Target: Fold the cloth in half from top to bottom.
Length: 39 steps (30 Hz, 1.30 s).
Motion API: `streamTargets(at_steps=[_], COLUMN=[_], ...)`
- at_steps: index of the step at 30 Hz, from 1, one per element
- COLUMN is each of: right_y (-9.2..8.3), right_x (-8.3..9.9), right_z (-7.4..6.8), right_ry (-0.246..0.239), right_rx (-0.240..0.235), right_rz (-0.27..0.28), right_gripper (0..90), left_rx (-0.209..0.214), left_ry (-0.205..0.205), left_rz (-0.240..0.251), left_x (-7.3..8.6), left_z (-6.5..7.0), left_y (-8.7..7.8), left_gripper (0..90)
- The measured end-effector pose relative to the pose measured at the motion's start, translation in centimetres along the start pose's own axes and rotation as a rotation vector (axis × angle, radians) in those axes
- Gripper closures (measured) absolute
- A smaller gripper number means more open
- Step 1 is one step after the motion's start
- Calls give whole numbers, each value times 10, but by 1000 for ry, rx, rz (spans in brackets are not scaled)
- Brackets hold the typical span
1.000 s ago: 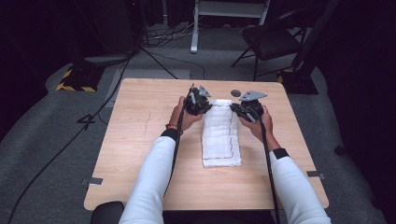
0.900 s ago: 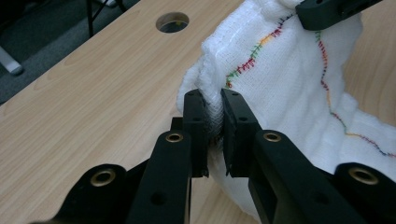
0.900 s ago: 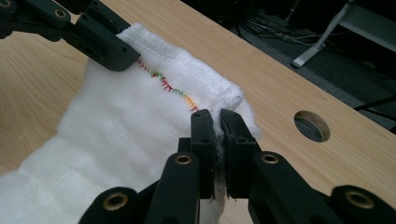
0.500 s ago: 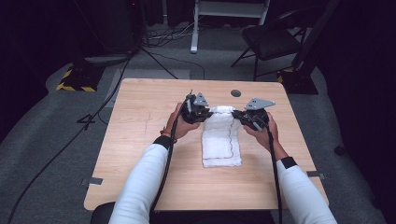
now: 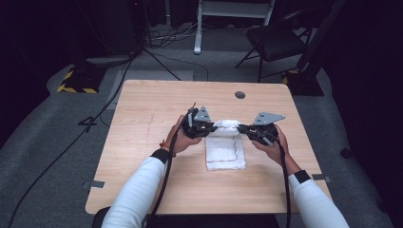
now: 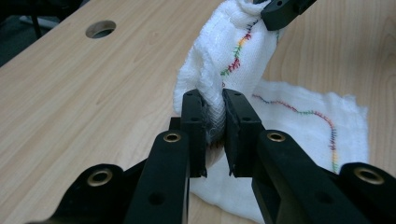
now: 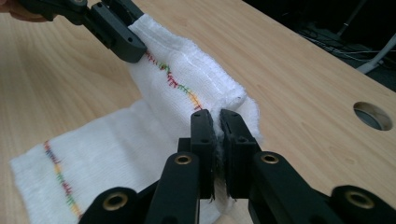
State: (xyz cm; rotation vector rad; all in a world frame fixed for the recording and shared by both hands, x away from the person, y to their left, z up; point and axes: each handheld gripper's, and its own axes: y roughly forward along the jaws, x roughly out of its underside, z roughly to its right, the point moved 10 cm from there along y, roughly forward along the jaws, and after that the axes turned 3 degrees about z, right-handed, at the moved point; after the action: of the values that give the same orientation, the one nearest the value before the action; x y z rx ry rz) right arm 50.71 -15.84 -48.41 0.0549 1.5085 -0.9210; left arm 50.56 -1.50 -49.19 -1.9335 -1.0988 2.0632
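High view: left gripper [image 5: 209,127] and right gripper [image 5: 243,128] each pinch the cloth [image 5: 226,153], folding it; next, lay it toward the counter's near edge

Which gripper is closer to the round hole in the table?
Right. The right gripper holds the white cloth almost straight below the hole, while the left gripper grips the cloth's other corner, farther left.
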Motion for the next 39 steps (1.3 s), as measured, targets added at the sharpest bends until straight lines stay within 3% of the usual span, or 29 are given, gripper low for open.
streamTargets(at_steps=[7, 12, 26, 36, 39], right_y=[-7, -12, -14, -19, -20], right_x=[12, 22, 54, 72, 75], right_z=[-20, -31, -60, -67, -68], right_ry=[-19, -22, -31, -24, -18], right_rx=[-55, -87, -153, -161, -160], right_rz=[-14, -32, -104, -142, -154], right_gripper=[843, 841, 826, 784, 761], left_rx=[39, 78, 126, 129, 128], left_ry=[29, 28, 76, 57, 32], left_rz=[-16, -27, -122, -131, -127], left_x=[12, 24, 58, 67, 69], left_z=[20, 36, 67, 74, 77], left_y=[-5, -7, -3, -6, -7], left_gripper=[793, 777, 760, 748, 741])
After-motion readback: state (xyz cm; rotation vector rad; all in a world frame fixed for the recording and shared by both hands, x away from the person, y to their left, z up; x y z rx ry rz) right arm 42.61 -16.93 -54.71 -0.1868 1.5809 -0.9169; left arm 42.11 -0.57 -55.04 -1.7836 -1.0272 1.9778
